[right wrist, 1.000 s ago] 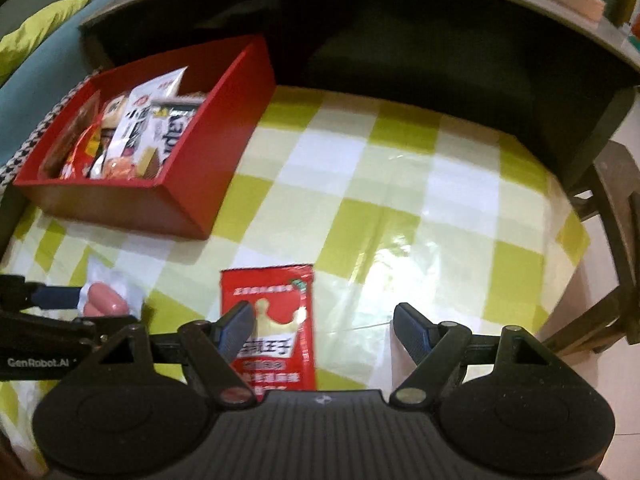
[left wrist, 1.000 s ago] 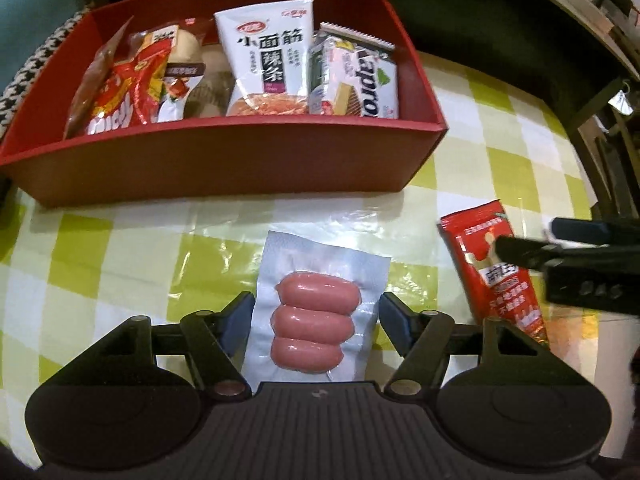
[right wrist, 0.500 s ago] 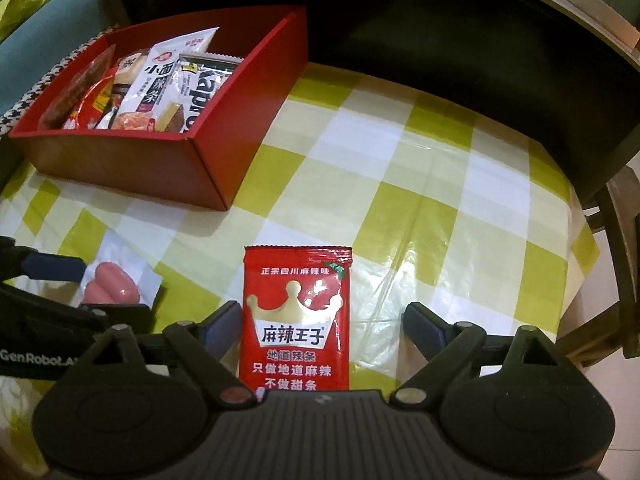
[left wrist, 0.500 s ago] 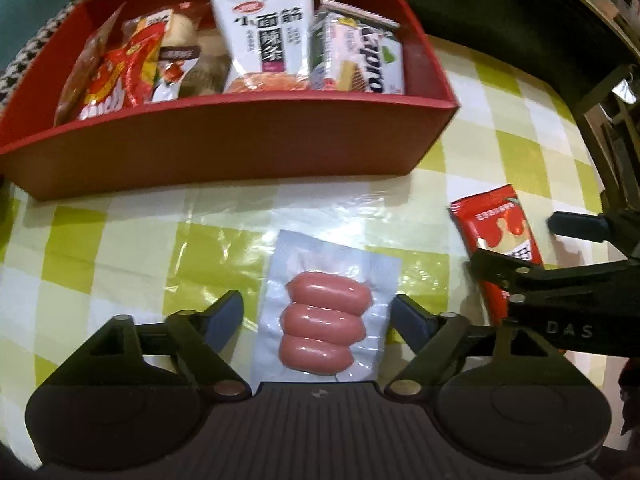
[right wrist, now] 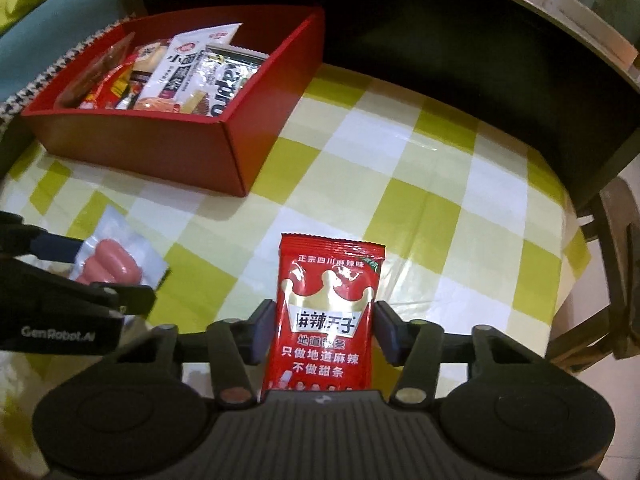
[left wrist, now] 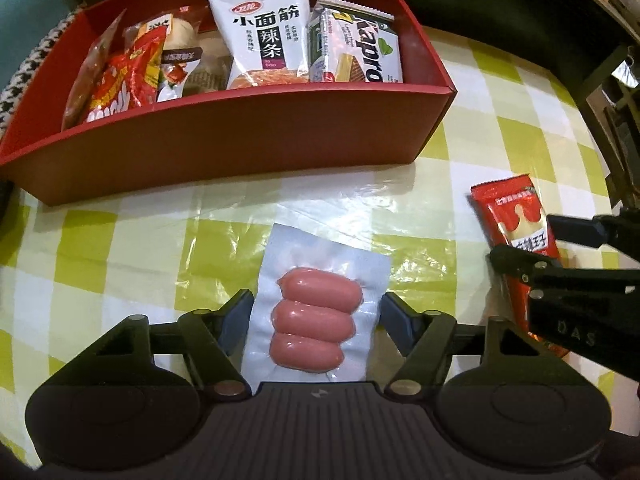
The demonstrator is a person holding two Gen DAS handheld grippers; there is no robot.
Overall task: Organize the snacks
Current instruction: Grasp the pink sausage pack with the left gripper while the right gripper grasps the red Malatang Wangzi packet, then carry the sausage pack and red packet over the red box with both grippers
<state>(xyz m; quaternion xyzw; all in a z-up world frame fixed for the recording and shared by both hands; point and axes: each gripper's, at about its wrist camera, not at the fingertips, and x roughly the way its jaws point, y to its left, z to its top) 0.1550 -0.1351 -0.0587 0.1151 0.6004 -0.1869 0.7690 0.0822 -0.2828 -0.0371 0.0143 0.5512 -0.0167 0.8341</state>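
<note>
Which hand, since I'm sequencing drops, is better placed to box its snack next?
Left: both just closed on snacks, but the red box sits straight ahead of the left gripper, diagonally off from the right gripper.

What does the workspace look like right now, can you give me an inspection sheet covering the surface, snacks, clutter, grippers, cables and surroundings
Surface: green-and-white checked tablecloth under clear plastic.
Job's things: red box holding several snack packs; sausage pack and red spicy-strip packet on the cloth.
Clutter: nothing seen.
Grippers: left gripper has just been closing, pads at the sausage pack's edges; right gripper has just been closing, pads against the red packet.
Cables: nothing seen.
Surroundings: wooden chair, dark bench behind.
</note>
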